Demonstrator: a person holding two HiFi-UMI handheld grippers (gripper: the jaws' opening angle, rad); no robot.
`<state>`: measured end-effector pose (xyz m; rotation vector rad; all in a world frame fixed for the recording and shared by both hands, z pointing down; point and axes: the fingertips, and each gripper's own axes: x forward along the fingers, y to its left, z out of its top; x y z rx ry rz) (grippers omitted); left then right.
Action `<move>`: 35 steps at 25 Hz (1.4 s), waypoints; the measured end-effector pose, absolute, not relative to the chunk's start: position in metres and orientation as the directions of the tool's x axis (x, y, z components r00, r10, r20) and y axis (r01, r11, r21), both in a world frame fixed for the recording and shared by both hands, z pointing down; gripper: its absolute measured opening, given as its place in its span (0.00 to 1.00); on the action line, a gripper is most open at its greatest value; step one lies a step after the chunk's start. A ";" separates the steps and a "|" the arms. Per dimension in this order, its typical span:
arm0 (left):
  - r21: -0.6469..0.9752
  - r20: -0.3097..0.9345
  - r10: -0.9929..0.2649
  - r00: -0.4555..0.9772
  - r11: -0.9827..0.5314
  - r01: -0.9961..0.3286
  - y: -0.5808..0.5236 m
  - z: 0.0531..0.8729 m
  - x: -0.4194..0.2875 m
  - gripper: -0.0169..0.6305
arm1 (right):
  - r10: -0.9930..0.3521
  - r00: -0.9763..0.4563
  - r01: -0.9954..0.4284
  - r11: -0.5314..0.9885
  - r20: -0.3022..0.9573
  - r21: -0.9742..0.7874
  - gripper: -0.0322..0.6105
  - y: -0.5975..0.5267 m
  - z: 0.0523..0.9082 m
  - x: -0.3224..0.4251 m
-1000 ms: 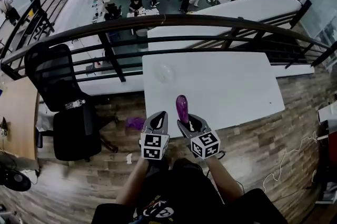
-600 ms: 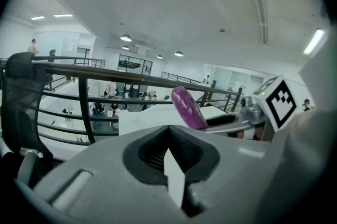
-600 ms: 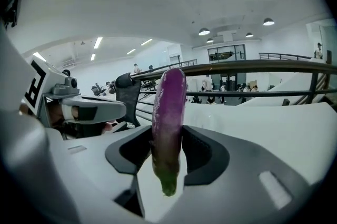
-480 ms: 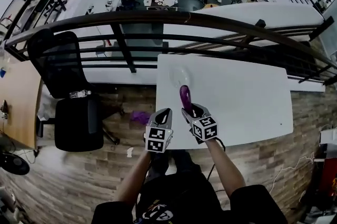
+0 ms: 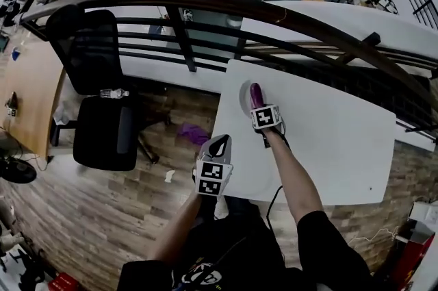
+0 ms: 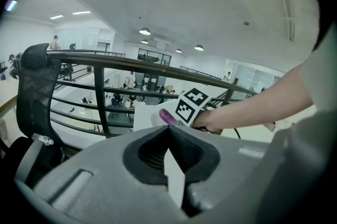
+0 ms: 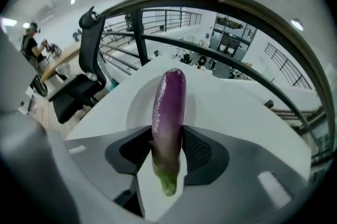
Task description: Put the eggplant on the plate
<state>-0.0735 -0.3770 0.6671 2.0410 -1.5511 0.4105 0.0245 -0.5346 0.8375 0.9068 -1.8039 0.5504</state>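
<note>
A long purple eggplant [image 7: 168, 112] with a green stem end sits between the pads of my right gripper [image 7: 169, 153], which is shut on it. The eggplant [image 5: 256, 95] points away from me, low over a pale round plate [image 5: 243, 96] at the far left of the white table [image 5: 328, 139]; touching or not, I cannot tell. The plate [image 7: 136, 104] shows under the eggplant in the right gripper view. My left gripper [image 5: 220, 142] hangs shut and empty at the table's near left edge. From there its own view shows the eggplant [image 6: 166, 116] and the right gripper's marker cube.
A dark metal railing [image 5: 205, 5] runs right behind the table. A black office chair [image 5: 102, 111] stands to the left on the wooden floor, with a purple scrap [image 5: 195, 133] lying between chair and table. A wooden desk [image 5: 27, 98] is at the far left.
My right gripper has reached forward and down with the eggplant, from the table's near edge to over the plate. The left gripper has sunk a little and stays near the table's edge.
</note>
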 end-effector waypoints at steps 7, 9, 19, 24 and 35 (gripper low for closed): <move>0.257 0.562 -0.788 0.249 -0.120 -0.959 -0.370 0.676 -0.082 0.03 | -0.342 -0.114 -0.739 0.657 0.933 0.151 0.41 -0.547 0.853 0.009; 0.264 0.544 -0.801 0.250 -0.119 -0.957 -0.373 0.671 -0.083 0.03 | -0.365 -0.151 -0.755 0.643 0.919 0.131 0.51 -0.542 0.845 0.008; 0.265 0.474 -0.829 0.297 -0.187 -0.946 -0.370 0.638 -0.077 0.03 | -0.622 -0.490 -0.829 0.548 0.611 -0.107 0.19 -0.440 0.703 0.044; 0.223 0.453 -0.822 0.344 -0.269 -0.937 -0.357 0.619 -0.058 0.03 | -0.708 -0.527 -0.841 0.516 0.469 -0.165 0.05 -0.389 0.634 0.063; 0.182 0.404 -0.830 0.384 -0.338 -0.923 -0.307 0.591 -0.034 0.03 | -0.740 -0.568 -0.823 0.525 0.360 -0.218 0.05 -0.313 0.591 0.070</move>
